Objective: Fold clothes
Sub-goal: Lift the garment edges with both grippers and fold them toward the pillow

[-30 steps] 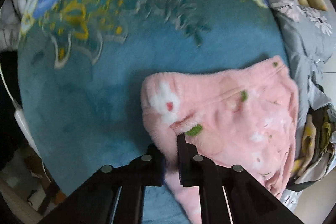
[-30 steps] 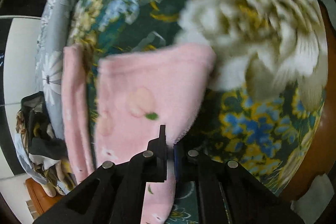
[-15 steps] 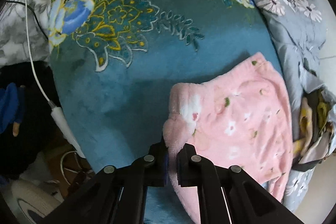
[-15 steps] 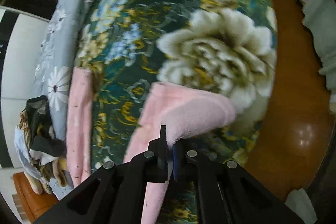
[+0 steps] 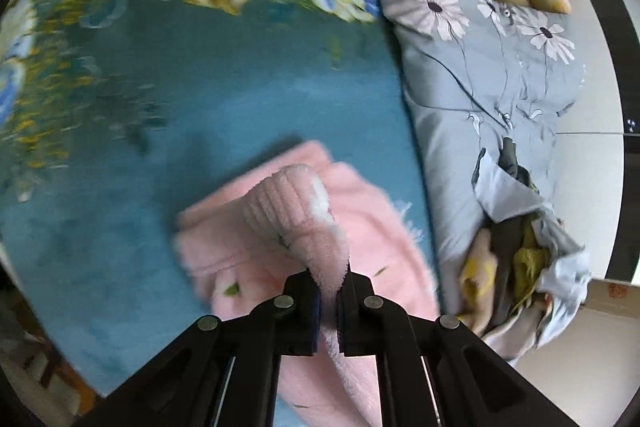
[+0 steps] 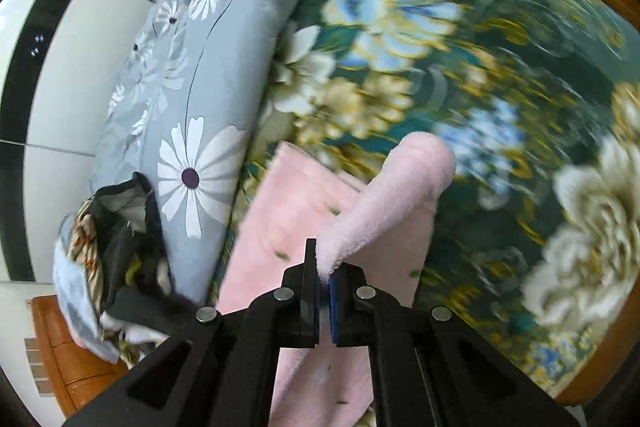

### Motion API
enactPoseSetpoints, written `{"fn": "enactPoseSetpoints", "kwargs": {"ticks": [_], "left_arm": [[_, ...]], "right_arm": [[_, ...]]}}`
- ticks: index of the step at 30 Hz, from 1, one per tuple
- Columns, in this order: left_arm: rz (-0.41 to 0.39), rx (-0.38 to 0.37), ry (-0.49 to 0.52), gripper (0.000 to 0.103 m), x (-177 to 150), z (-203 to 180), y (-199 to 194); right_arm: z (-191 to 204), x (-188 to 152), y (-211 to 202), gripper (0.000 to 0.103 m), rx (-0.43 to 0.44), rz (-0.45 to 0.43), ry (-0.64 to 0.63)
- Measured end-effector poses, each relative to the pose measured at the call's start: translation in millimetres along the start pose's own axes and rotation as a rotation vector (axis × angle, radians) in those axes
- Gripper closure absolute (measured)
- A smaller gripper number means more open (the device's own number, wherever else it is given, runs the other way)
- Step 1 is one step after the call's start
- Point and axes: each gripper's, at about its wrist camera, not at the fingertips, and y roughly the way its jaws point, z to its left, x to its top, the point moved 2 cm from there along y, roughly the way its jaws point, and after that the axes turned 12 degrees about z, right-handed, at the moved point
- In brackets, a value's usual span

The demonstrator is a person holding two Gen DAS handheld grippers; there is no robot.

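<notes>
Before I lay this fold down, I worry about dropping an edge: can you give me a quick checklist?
1. Left gripper clamped on the fluffy pink flower-print garment: ok.
2. Right gripper clamped on its own pink edge: ok.
3. Lifted edges held above the flat pink layer: ok.
4. Teal floral blanket ahead free of other items: ok.
5. Grey daisy-print quilt apart from the garment: ok.
6. Edges aligned squarely: cannot tell, blurred.
</notes>
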Motion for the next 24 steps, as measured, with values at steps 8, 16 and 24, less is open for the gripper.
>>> {"fn": "enactPoseSetpoints", "kwargs": {"ticks": [8,16,24], "left_arm": [[-0.019,0.019,-0.032,0.097,47,-46,54],[-0.033,0.050,0.017,0.097,66,-70,81],[-0.007,-0.013,0.110,0.058,60,-76,76]], "right_arm": [[84,60,74,0.100,-0.074,0.042,-0.041],[127,88,123,0.100,-0.119,0.061,-0.120],[124,81,146,0.093,-0.147,0.092,-0.173]]}}
